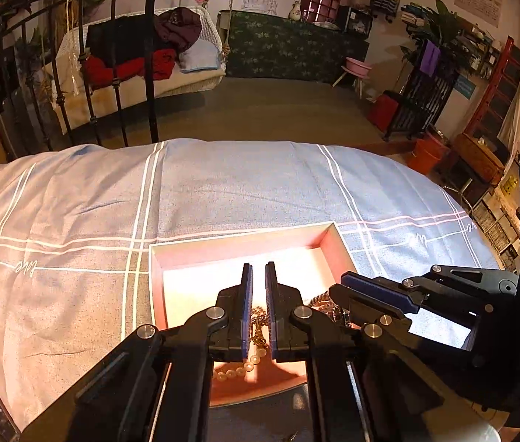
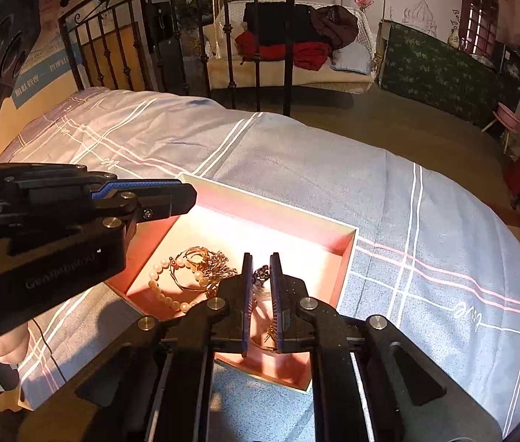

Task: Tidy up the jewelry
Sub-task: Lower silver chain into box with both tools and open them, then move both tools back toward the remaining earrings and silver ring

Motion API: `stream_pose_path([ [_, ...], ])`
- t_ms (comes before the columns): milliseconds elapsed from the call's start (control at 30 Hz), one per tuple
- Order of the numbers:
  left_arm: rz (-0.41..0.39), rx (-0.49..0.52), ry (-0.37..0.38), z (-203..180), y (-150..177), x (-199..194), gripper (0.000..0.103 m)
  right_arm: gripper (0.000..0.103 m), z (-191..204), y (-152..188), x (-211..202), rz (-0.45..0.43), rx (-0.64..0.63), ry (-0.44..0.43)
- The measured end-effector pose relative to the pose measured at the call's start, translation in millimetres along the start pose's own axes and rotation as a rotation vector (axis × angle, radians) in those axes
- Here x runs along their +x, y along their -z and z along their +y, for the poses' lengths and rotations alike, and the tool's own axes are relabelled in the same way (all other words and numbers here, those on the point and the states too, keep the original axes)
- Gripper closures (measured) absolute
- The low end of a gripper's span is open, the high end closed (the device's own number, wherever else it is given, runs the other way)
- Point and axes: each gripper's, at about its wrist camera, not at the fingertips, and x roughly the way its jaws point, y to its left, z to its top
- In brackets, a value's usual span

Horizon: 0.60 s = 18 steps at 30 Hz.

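An open pink box (image 2: 346,254) lies on the bed; it also shows in the left wrist view (image 1: 328,237). In it lie a pearl strand (image 2: 160,293), also seen in the left wrist view (image 1: 239,368), and a tangle of gold chains (image 2: 204,263). My left gripper (image 1: 258,270) hovers over the box, its jaws nearly closed with a narrow gap, a gold chain (image 1: 258,326) showing between them. My right gripper (image 2: 261,263) is over the box too, jaws almost together, a small dark and gold piece (image 2: 261,276) between them. Whether either grips anything is unclear.
The bed has a blue and pink checked cover (image 1: 223,188). A black iron bed frame (image 2: 186,37) stands at its far end. Beyond are a white wicker swing seat with clothes (image 1: 142,51), a green patterned counter (image 1: 296,48) and orange buckets (image 1: 429,154) on the floor.
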Motion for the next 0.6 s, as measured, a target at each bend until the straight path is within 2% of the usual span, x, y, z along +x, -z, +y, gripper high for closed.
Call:
stream_pose_path([
  [33,0.018,0.003,-0.01,-1,1,3,0.095,0.094,1,2,3,0.012,-0.003,-0.005],
  [67,0.031,0.005,-0.029,-1,2,6,0.089,0.091,2,4,5,0.028,-0.01,-0.012],
  [100,0.029,-0.001,-0.056,0,2,6,0.06,0.07,4,6,6,0.036,-0.017,-0.004],
  [133,0.005,-0.015,-0.09,3,3,4,0.027,0.027,6,8,5,0.028,-0.024,0.02],
  [167,-0.03,-0.03,-0.126,6,4,0,0.021,0.013,8,9,2,-0.001,-0.036,0.059],
  [200,-0.048,-0.04,-0.143,8,5,-4,0.021,0.01,10,12,-3,-0.036,-0.052,0.091],
  [367,-0.064,-0.077,-0.142,21,20,-19,0.021,0.01,12,23,-15,-0.057,-0.066,0.126],
  [600,-0.036,-0.03,-0.131,18,74,-31,0.021,0.01,11,58,-24,-0.013,-0.043,0.108],
])
